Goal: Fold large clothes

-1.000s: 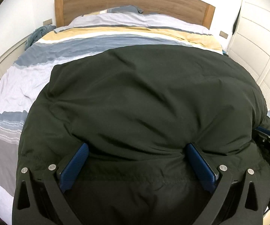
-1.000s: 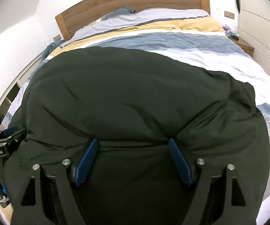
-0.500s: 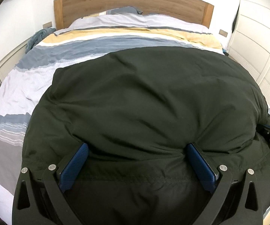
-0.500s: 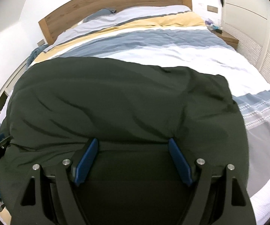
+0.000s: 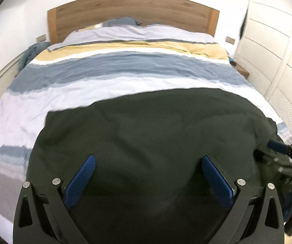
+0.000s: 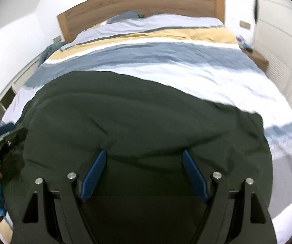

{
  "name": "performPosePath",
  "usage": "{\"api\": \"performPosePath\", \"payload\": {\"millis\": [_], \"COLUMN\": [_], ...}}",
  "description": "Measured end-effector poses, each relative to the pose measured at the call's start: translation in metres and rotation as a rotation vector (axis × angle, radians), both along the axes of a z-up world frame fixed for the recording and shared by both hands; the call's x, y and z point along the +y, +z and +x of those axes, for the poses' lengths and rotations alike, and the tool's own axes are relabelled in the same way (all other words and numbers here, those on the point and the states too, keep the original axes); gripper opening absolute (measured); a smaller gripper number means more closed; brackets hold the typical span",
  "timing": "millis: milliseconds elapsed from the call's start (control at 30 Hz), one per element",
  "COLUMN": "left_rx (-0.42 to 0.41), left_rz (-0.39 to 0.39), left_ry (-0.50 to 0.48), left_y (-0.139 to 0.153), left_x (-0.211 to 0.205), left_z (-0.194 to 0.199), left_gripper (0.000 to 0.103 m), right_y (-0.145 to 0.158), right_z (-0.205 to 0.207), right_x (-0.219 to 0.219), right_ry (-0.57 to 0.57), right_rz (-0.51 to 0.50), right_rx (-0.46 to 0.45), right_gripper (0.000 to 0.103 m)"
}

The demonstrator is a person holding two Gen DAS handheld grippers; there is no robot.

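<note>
While both cameras look down over the foot of the bed, the left gripper (image 5: 149, 162) stands with its two blue pads wide apart, and the dark garment (image 5: 150, 134) fills the whole gap between them; whether the pads press on the cloth or it only lies slack between them I cannot tell. The right gripper (image 6: 144, 158) is the same: jaws spread wide, dark cloth across the span and over the frame below, grip not clear. From the left wrist the right gripper shows at about 3 o'clock, at the garment's edge; from the right wrist the left one shows at about 9 o'clock. I count one dark garment, two grippers with two blue pads (image 5: 81, 181) each, one bed with a striped cover (image 5: 125, 71), one wooden headboard (image 5: 133, 8) at 12 o'clock, and one white slatted wardrobe (image 5: 278, 50) toward 2 o'clock. The garment lies bunched on the near half of the bed, from about 9 to 3 o'clock. Compared with a second ago, its far edge sits lower in both views, and far more of the striped cover is bare beyond it; the jaw spacing looks unchanged.
</note>
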State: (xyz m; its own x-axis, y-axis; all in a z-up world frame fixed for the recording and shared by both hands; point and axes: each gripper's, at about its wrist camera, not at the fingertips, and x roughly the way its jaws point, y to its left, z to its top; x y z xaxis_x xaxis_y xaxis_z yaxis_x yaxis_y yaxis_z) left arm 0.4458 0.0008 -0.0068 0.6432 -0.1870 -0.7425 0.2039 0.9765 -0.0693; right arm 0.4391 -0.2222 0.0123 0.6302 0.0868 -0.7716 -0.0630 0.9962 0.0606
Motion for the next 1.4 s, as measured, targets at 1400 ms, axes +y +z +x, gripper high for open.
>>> {"api": "performPosePath", "payload": {"millis": [1400], "left_rx": [0.171], "left_rz": [0.075], "left_ry": [0.196], "left_y": [-0.049], "left_x": [0.076], "left_z": [0.034], "left_gripper": [0.103], "right_y": [-0.014], "right_z": [-0.016], "right_x": [-0.021], "right_ry": [-0.012], "right_rz": [-0.213], "right_rx": [0.001], "right_gripper": [0.077]}}
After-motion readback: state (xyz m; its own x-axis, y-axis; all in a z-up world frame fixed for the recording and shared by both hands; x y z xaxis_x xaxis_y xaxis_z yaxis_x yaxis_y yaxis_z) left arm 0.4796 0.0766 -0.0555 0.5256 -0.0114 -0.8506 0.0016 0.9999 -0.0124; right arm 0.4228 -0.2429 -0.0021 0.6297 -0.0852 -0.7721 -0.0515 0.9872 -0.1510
